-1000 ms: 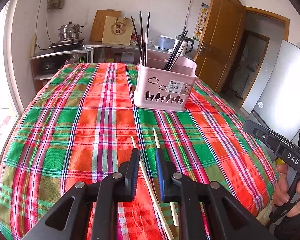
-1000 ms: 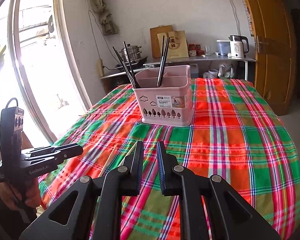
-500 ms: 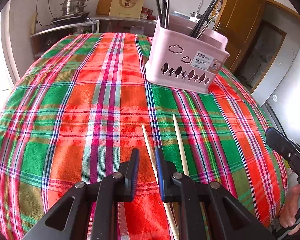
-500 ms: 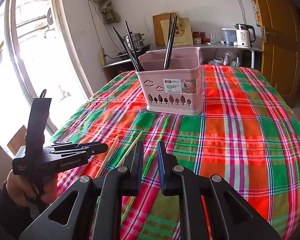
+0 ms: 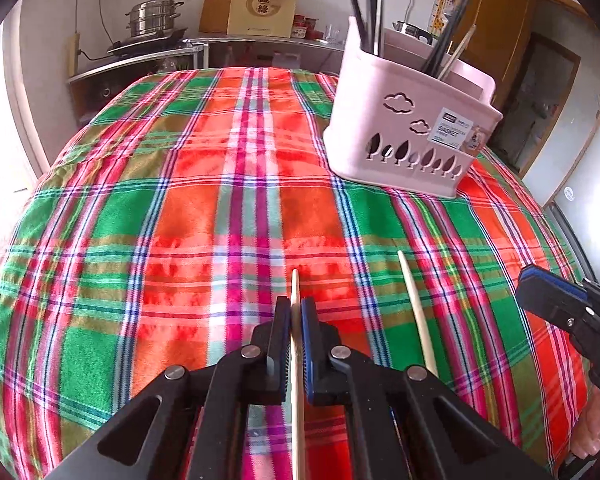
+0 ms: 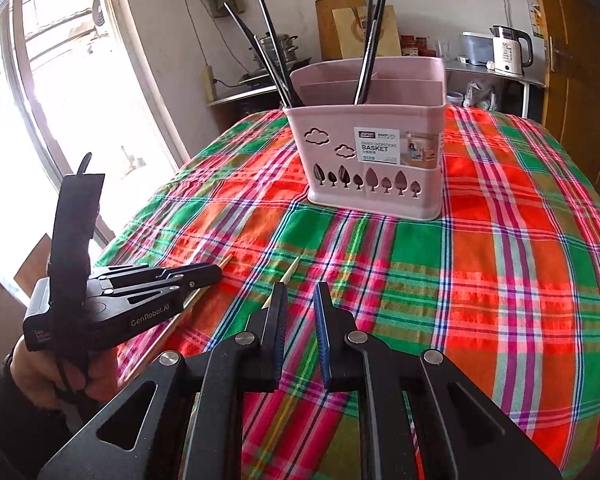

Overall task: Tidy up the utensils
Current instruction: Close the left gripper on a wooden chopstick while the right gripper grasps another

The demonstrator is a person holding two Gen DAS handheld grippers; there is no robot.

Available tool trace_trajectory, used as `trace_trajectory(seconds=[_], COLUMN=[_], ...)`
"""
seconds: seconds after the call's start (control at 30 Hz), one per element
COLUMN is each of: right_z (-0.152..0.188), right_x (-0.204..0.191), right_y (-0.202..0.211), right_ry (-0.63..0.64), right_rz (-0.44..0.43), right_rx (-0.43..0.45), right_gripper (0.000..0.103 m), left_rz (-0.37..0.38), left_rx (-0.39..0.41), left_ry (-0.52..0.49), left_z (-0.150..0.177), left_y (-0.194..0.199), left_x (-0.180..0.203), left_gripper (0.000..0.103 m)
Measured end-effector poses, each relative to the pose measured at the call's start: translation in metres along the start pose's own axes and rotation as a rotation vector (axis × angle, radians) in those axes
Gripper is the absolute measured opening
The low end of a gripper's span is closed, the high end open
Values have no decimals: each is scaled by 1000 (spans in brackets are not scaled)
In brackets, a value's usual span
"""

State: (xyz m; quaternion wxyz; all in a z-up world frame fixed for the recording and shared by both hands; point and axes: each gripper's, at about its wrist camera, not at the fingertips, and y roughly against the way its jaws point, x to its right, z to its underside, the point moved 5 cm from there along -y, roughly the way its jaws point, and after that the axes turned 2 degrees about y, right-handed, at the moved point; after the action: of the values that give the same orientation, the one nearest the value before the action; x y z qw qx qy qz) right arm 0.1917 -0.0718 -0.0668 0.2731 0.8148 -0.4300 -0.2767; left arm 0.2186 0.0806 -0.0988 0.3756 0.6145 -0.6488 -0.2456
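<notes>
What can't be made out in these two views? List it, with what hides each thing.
- Left wrist view: the rear of the chopstick clamped in the left gripper runs off the bottom edge.
- Left wrist view: the second chopstick disappears behind the gripper's body.
- Right wrist view: whether the right gripper touches that chopstick; its finger covers it.
- Both views: the pink basket walls hide the compartment floors.

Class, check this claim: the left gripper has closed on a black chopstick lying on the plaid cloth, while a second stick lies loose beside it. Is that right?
Not quite. The chopstick between the left gripper's pads is pale wood, not black, as the left wrist view shows. The black ones stand in the pink basket. The rest holds: a second pale stick lies loose beside it on the plaid cloth.
</notes>
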Motion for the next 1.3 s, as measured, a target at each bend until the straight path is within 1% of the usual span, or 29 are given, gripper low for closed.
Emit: trace_trajectory(seconds=[0.1,0.17,0.23,0.53,0.67,0.8,0.97,1.03,1.13,1.3], right_z=[-3,-5,-6,-10,-12,-14,-19,-20,-23,-38], right_x=[-3,-5,-6,-7,-8,-11,-14,-13,-11,-5], right_y=[-20,-32,-42,-71,-73,-78,-84,-84,-75,-49], right_ry=[3,0,-3,-21,-24,-5,-2,-14,-16,-17], right_rz=[-9,-14,-21,3,24,57,58,44,29,9], right_rx=[-53,-82,-110,-189,-191,-202,-213,-213,-188,-125], right_gripper=[14,14,14,14,14,10,9,9,9,8], left_rz=[5,-16,-7,-27,-58,-62,-65,-51,-19,10], left_rx=[0,-1,-14,-75,-77,-84,-97,-102,-96,-45], left_ry=[30,29,26,-66,-131,-144,-133,-110,-77,-62], left_z=[-2,-4,-5,-16,-17,-19,-23,-26,-30,-43], left_y=[2,3,2,-10,-14,-16,-19,-19,-15,9], left_x=[-11,-16,-18,-12,-7,-5,-7,-8,-11,-8], left_gripper=[5,6,6,6,6,6,5,5,4,4])
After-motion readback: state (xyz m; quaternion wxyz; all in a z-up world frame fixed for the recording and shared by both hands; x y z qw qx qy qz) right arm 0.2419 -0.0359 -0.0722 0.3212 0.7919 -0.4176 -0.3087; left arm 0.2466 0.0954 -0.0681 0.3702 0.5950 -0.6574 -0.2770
